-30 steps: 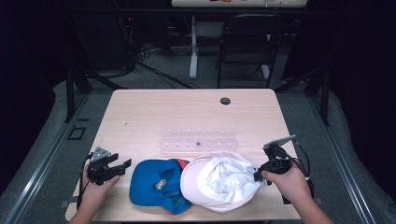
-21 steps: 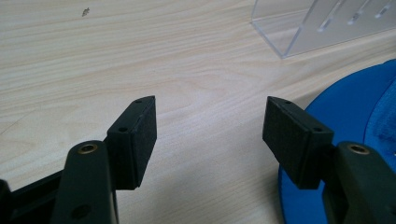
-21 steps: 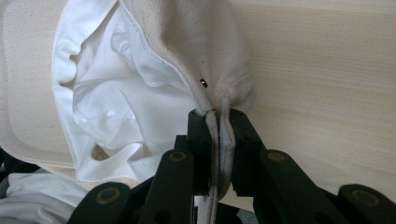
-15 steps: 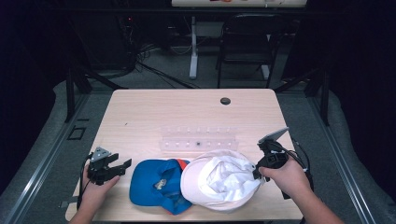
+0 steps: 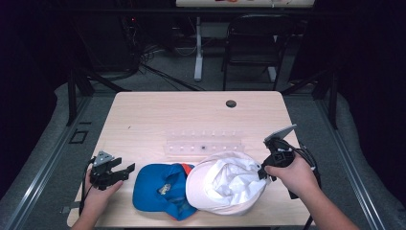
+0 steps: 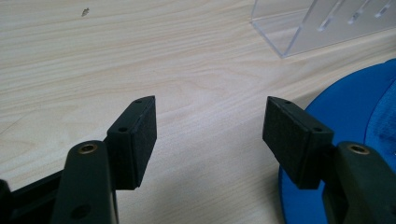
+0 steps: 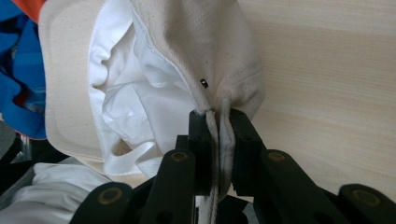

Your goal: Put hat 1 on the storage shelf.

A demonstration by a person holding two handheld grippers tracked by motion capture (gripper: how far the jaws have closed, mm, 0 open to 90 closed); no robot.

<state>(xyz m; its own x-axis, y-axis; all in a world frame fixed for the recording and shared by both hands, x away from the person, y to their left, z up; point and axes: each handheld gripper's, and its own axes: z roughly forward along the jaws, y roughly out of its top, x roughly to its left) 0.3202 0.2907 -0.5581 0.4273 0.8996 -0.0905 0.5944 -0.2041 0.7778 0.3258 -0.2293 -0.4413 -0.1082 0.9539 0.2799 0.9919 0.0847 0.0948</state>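
Cream cap (image 5: 225, 184), white lining up, crumpled, edge pinched.

Two caps lay side by side at the near edge of the counter (image 5: 143, 120), the left cap (image 5: 160, 190) partly tucked under the right cap (image 5: 225, 184). Just behind them, near the middle, a rack (image 5: 203, 146) stretched crosswise. Far behind it, close to the back edge, sat a grommet (image 5: 231, 103). The left gripper (image 5: 125, 170) rested just left of the left cap; the right gripper (image 5: 262, 173) met the right cap's right edge, fingers (image 7: 200, 140) pinching the fabric
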